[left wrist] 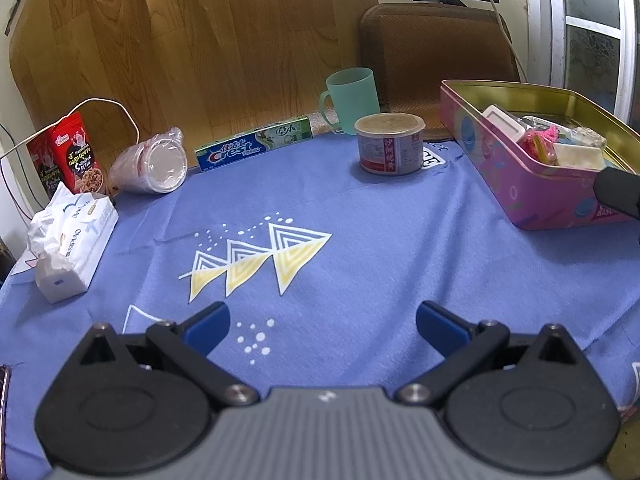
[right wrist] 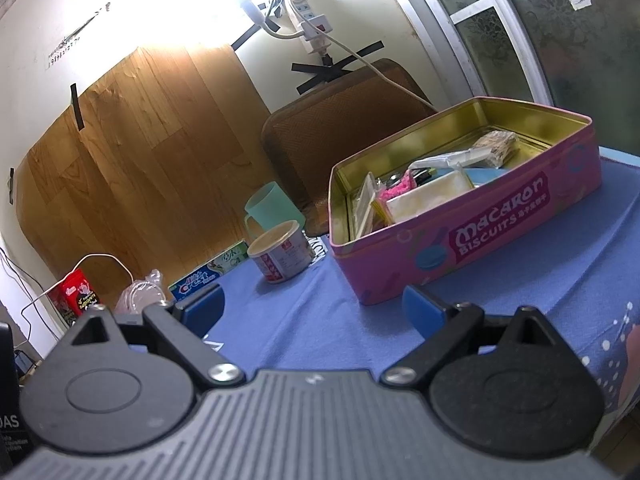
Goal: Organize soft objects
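- The left gripper [left wrist: 322, 326] is held wide open, empty, above the blue cloth [left wrist: 360, 240].
- The right gripper [right wrist: 313, 308] is spread open, empty, before the pink tin [right wrist: 472, 240].
- A tissue pack [left wrist: 68, 248] is seen well left of the tin.

Blue printed cloth [left wrist: 360, 240] covers the table. Teal mug [left wrist: 354, 98] at upper centre, just behind a lidded round can [left wrist: 389, 144]. Crest toothpaste box [left wrist: 254, 146] lies left of the can along the cloth's back edge. Red snack bag [left wrist: 78, 152] stands at far left. Wood-grain sheet [left wrist: 200, 40] is taped on the wall, brown chair back [left wrist: 436, 48] at upper right, power strip [right wrist: 310, 20] at top.
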### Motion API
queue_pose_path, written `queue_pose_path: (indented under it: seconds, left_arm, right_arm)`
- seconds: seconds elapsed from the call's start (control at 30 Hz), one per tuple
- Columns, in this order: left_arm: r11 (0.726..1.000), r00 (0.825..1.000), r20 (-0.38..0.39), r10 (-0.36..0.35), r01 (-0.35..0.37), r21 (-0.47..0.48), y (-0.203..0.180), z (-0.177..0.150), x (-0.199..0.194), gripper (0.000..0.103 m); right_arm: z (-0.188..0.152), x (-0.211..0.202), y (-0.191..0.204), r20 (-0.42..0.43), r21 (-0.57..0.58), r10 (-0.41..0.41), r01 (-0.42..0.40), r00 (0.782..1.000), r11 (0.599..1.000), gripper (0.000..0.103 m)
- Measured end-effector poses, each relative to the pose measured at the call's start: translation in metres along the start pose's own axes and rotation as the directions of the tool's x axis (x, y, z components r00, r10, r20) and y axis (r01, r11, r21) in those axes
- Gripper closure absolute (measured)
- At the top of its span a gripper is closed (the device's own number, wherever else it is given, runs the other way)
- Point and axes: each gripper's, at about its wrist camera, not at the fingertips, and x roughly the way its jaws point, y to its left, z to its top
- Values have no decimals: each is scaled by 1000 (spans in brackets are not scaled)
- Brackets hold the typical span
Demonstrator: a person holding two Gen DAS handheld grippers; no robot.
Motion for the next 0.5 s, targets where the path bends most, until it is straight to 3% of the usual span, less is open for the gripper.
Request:
queue_pose_path:
  seconds: [0.5]
  left_arm:
    - [1000,1000,2,3,-3,8,-3,-1,0,0]
  right_arm:
    - [0,-1,-1,3,3,-2,2,1000,1000,5]
